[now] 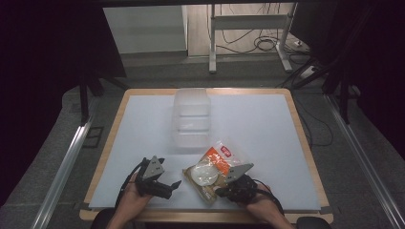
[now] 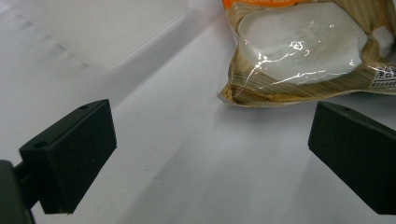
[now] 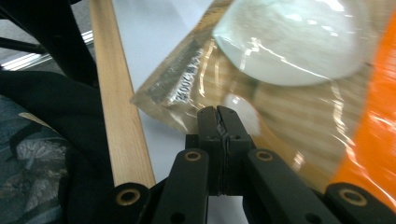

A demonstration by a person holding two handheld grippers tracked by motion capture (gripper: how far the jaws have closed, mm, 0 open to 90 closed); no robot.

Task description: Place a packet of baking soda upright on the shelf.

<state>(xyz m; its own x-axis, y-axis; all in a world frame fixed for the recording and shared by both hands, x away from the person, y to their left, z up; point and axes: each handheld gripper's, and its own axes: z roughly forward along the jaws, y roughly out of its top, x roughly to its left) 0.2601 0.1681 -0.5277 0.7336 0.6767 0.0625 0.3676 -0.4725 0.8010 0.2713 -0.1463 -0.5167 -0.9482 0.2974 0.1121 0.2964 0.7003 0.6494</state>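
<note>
Where the white sheet point(image 1: 267, 143) covers the table, only a thin wooden border point(image 1: 301, 138) stays visible around it, and the floor around is grey. Beyond the far edge, a metal frame point(image 1: 248, 33) stands on the floor with cables point(image 1: 265, 45) lying near its foot; the sides of the room are dark. A metal rail point(image 1: 67, 162) runs along the floor at the left of the table, and another one at the right.

On the sheet, a clear plastic container point(image 1: 192, 119) stands near the middle, toward the far side. Just in front of it, toward the person, lies the snack bag point(image 1: 215, 169), transparent with an orange part and a round white piece inside. Its near corner is close to the near edge of the table.

The right gripper point(image 3: 218, 114) has its jaws pressed together on the edge of the snack bag, so it grasps the bag at its near side. The left gripper point(image 1: 165, 186) rests on the sheet just left of the bag, jaws wide apart with nothing between them; nothing stands between it and the bag.
</note>
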